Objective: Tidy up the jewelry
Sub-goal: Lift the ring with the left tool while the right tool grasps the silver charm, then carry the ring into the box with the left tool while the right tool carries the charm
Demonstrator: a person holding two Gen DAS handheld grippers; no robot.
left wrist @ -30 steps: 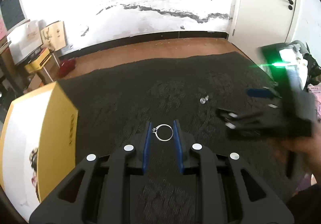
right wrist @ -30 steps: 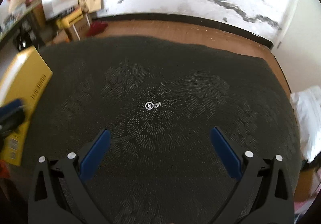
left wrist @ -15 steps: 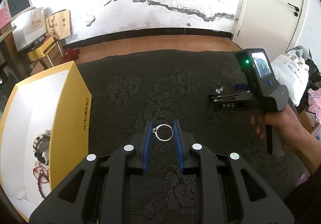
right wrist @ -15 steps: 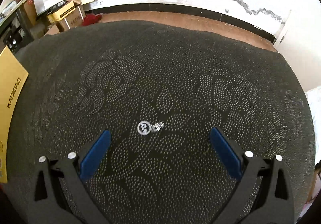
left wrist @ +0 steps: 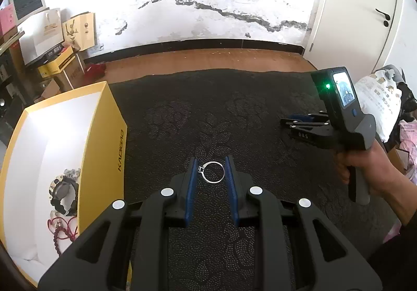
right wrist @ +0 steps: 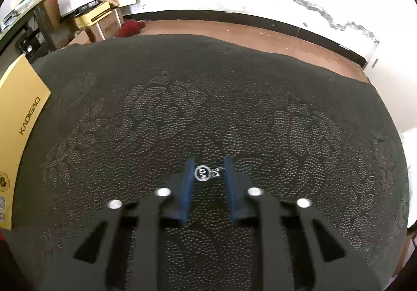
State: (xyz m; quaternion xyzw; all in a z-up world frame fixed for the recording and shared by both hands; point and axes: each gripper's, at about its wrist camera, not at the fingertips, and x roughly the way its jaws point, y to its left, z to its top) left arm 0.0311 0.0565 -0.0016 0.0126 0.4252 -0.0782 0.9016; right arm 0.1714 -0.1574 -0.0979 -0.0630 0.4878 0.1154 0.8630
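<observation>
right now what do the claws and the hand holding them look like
Both claws, left claw and right claw, have black angular frames, blue finger pads and round silver screws. The right one carries a grey pistol handle, a small screen, a green light and "DAS" lettering. The right hand is bare.

I'm working in a lived-in room of a home, used partly for storage. A dark floral rug (left wrist: 234, 113) covers a wooden floor (left wrist: 208, 59). The white wall (left wrist: 208, 17) is cracked and peeling above a black skirting. Boxes (left wrist: 65, 64) and paper bags (left wrist: 78, 30) pile up left, beside a white door (left wrist: 359, 17).
</observation>
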